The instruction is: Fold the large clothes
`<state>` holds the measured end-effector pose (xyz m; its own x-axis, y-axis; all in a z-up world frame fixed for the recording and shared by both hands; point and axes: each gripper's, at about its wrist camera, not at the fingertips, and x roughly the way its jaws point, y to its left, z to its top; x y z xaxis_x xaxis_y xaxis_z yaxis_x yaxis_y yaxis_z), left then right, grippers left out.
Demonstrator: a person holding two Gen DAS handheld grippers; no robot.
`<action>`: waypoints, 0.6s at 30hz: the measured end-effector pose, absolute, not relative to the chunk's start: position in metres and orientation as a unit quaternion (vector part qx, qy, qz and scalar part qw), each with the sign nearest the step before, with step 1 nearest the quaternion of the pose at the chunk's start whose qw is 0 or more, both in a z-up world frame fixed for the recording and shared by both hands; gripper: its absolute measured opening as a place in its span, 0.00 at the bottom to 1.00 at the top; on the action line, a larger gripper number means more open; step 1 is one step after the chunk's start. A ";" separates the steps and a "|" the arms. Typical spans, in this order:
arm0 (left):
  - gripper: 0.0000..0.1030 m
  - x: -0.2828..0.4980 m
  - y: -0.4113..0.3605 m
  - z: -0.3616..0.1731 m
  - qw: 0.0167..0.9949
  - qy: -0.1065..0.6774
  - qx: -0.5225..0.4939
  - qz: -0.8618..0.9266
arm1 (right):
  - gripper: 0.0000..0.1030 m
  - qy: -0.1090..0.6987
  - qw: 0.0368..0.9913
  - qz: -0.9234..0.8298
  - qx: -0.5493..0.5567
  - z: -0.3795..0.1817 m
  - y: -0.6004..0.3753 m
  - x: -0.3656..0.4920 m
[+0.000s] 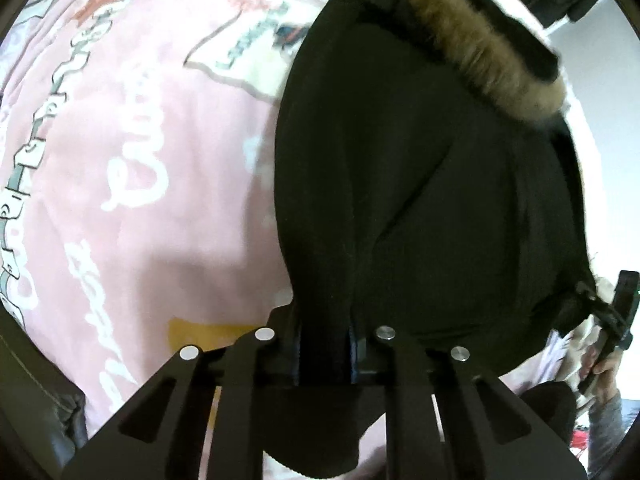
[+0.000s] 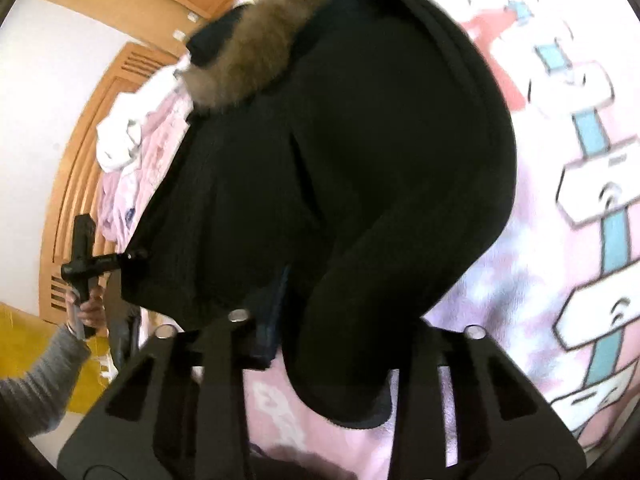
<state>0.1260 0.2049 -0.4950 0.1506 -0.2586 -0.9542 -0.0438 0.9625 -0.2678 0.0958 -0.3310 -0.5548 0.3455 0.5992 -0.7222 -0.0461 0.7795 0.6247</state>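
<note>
A black coat (image 1: 420, 200) with a tan fur trim (image 1: 480, 52) on its hood lies partly lifted over a pink bedspread. My left gripper (image 1: 326, 344) is shut on a fold of the coat's edge, the cloth pinched between its blue pads. In the right wrist view the same coat (image 2: 340, 160) and its fur trim (image 2: 256, 52) fill the middle. My right gripper (image 2: 288, 340) is shut on another part of the coat's edge, and the cloth drapes over its fingers. Each gripper shows at the other view's edge, held by a hand in a grey sleeve (image 2: 40, 380).
The pink bedspread (image 1: 140, 160) with cartoon prints spreads under the coat. A heap of white and pink clothes (image 2: 128, 140) lies at the bed's far side. A wooden louvred door (image 2: 80, 168) and a white wall stand behind. Something yellow (image 2: 24, 332) sits low at the left.
</note>
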 end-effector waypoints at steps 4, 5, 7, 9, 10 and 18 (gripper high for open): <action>0.11 0.137 0.185 -0.466 0.768 0.623 -0.122 -0.084 | 0.12 0.511 0.781 0.224 0.280 -0.535 -0.334 0.106; 0.11 0.139 0.188 -0.460 0.772 0.617 -0.125 -0.089 | 0.12 0.507 0.780 0.232 0.284 -0.530 -0.333 0.109; 0.10 0.147 0.180 -0.443 0.781 0.603 -0.130 -0.100 | 0.12 0.500 0.779 0.244 0.288 -0.523 -0.328 0.115; 0.10 0.156 0.174 -0.429 0.790 0.588 -0.130 -0.114 | 0.12 0.492 0.778 0.251 0.301 -0.517 -0.330 0.119; 0.10 0.163 0.170 -0.419 0.796 0.578 -0.132 -0.122 | 0.12 0.486 0.777 0.252 0.311 -0.514 -0.332 0.120; 0.10 0.232 0.166 -0.380 0.823 0.532 -0.146 -0.135 | 0.12 0.420 0.771 0.250 0.408 -0.484 -0.365 0.176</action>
<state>0.2319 0.1663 -0.3797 0.3963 -0.3786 -0.8364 0.0670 0.9205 -0.3849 0.1755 -0.3646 -0.4839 0.5227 0.7283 -0.4432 -0.0436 0.5421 0.8392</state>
